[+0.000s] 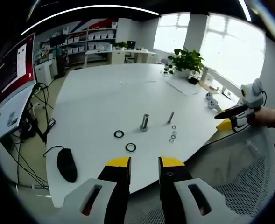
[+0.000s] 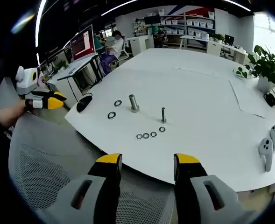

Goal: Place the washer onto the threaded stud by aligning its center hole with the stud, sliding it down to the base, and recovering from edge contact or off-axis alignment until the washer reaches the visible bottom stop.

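Washers lie on a big white table (image 2: 198, 79), and nothing is holding them. The table is the biggest thing here. A mesh chair back (image 2: 44, 154) sits between the right gripper (image 2: 148, 163) and the table edge. A green plant (image 1: 186, 60) in a pot stands at the far side of the table. A black mouse (image 1: 66, 164) lies close to the left gripper (image 1: 144, 164), a bit to its left. Two white game controllers (image 2: 268, 147) rest off to the right of the right gripper.

Ahead of the right gripper stand two studs. The thick stud (image 2: 133, 103) is farther away and the thin stud (image 2: 163, 115) is closer. Two black rings (image 2: 112, 115) lie to the left of the thick stud. Four small washers (image 2: 150, 135) lie in a row just in front of the thin stud, flat on the table. They are well apart from both grippers, and nothing stands in the way but the chair back.

In the left gripper view, the small washers sit ahead and to the right, past the two black rings.

Both grippers are held off the table. The left gripper has its jaws spread apart with nothing between them. The right gripper has its jaws spread wide too, pinching nothing.
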Demonstrator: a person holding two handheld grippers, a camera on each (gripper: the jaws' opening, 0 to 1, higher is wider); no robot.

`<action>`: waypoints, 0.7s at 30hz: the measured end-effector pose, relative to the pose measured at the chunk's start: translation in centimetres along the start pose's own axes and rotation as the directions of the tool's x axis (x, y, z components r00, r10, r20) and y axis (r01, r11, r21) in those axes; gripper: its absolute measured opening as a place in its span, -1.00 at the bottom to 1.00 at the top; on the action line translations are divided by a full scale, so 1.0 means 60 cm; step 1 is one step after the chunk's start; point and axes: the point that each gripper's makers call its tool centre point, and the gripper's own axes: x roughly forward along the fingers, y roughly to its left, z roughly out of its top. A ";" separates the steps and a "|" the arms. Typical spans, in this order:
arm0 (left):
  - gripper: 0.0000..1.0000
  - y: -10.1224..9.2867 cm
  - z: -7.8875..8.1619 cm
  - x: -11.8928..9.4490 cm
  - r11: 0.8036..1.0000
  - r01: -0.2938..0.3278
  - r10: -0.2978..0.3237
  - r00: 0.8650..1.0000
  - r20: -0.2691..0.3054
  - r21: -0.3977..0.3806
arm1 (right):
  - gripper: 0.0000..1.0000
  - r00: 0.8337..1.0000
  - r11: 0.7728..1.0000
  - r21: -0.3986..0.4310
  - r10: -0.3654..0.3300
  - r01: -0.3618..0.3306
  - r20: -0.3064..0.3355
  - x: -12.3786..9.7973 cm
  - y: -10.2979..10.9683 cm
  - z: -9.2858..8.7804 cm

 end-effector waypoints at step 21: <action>-0.57 0.024 -0.014 0.002 0.996 -0.082 0.081 0.995 -0.055 -0.029 | -0.09 0.995 0.994 -0.042 0.103 -0.103 0.006 0.002 0.033 0.001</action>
